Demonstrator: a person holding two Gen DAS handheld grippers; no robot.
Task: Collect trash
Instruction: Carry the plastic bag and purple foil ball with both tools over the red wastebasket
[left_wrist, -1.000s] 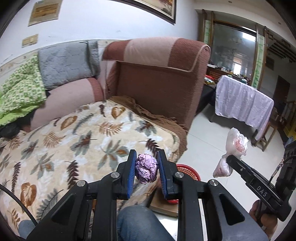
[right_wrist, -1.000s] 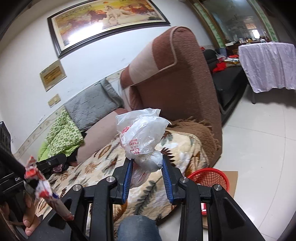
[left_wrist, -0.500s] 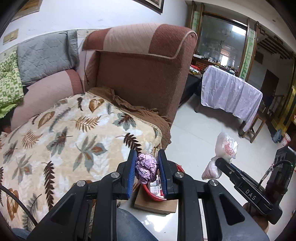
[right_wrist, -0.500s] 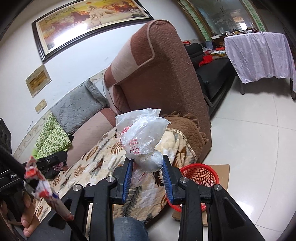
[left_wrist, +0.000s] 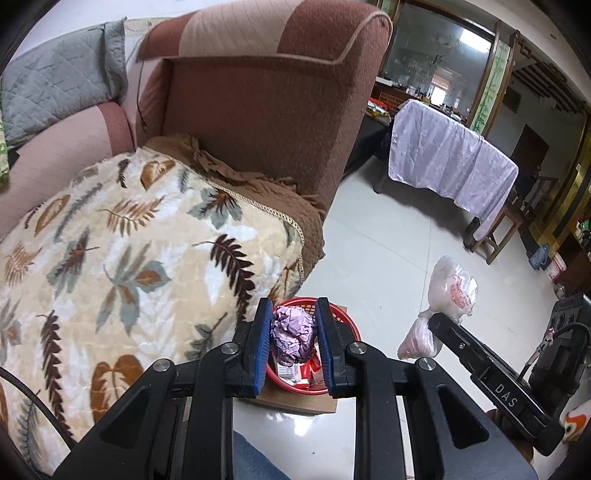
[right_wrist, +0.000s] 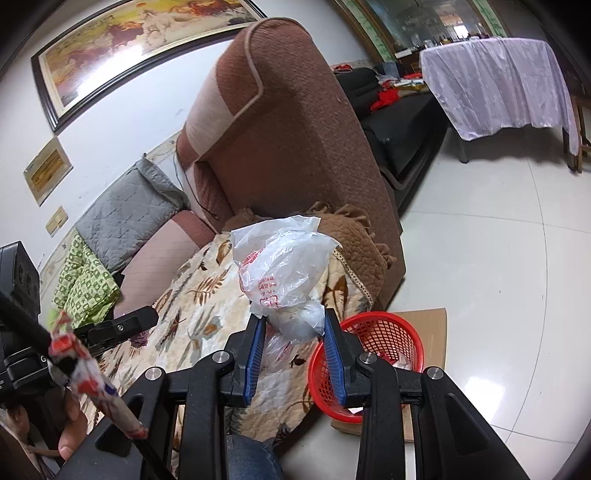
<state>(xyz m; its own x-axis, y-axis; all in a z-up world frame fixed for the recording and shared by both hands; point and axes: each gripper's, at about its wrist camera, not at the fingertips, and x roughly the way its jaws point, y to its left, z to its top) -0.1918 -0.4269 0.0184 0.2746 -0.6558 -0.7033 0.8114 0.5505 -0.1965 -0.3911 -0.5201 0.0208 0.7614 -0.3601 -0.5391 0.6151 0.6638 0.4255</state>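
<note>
Two claws are nearing the red basket (left_wrist: 347, 328).
Left claw (left_wrist: 293, 334) is pinching purple wrapper (left_wrist: 291, 336) above it; right claw (right_wrist: 294, 334) is pinching plastic bag (right_wrist: 284, 266).

"DAS" stands in pale letters on the black arm of the right gripper (left_wrist: 436, 321), seen from the left wrist. The plastic bag (right_wrist: 280, 273) it grips bears red print, too crumpled to read. A "G" shows on the left gripper (right_wrist: 147, 315)

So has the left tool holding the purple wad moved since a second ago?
Yes. The left tool has swung right off the sofa blanket, so the purple wad is now over the red basket.
</note>
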